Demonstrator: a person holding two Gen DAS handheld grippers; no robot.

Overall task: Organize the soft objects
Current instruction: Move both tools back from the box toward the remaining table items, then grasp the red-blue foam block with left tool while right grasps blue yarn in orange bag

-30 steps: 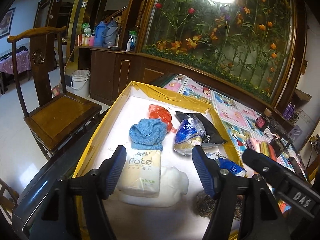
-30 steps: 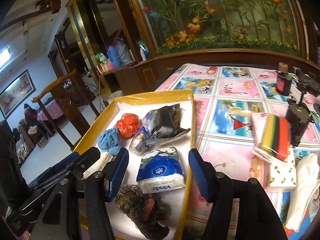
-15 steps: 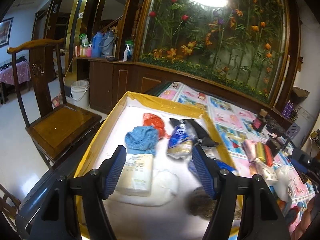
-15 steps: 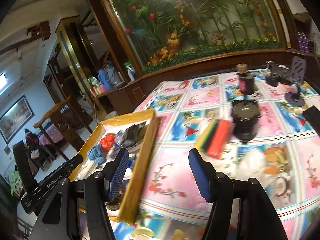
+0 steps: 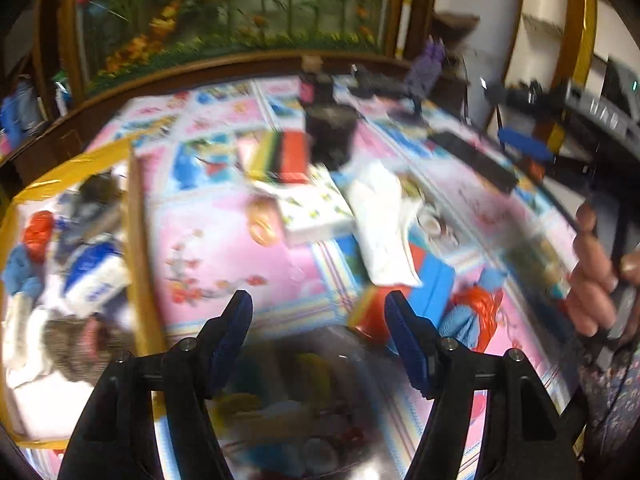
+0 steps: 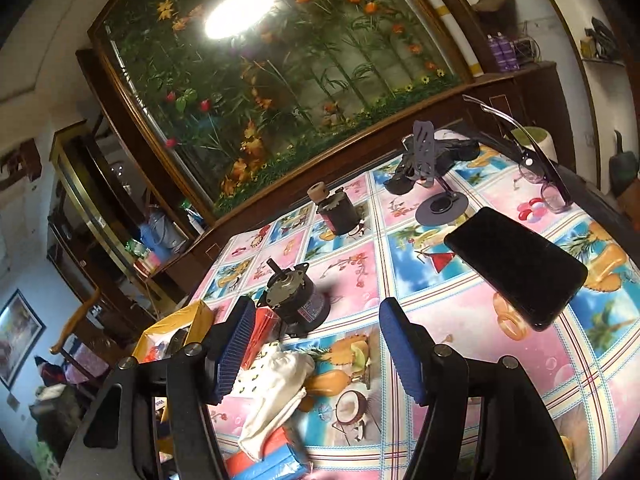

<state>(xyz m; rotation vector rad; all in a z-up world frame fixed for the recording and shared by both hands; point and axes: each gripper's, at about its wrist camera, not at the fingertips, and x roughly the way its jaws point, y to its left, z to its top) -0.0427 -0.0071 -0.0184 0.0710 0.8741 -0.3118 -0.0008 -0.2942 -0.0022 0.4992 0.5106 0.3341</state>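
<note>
My left gripper (image 5: 318,312) has swung off the yellow-rimmed box (image 5: 138,240), which a second ago filled its view and now sits at the far left edge, and it hangs above the patterned tablecloth (image 5: 224,256) with its jaws apart and nothing between them. I take that to mean the things already in the box are done with and I am turning to what lies loose on the table. The left view is smeared by motion, so my counts are rough. In the box I make out one red bundle (image 5: 38,234), one blue knitted cloth (image 5: 18,268), one blue-and-white tissue pack (image 5: 94,276) and one brown furry thing (image 5: 70,344). On the cloth to the right of it lie one rainbow-striped pack (image 5: 280,154), one white patterned pack (image 5: 312,210), one white cloth (image 5: 382,224), and near my right fingertip one blue cloth tangled with orange netting (image 5: 474,316). My right gripper (image 6: 314,344) has also turned from the box and now looks over the far table, jaws wide and empty. There I count two small motors (image 6: 296,300), one phone stand (image 6: 436,196), one black phone (image 6: 516,266) and one pair of glasses (image 6: 548,188), none of them soft.
</note>
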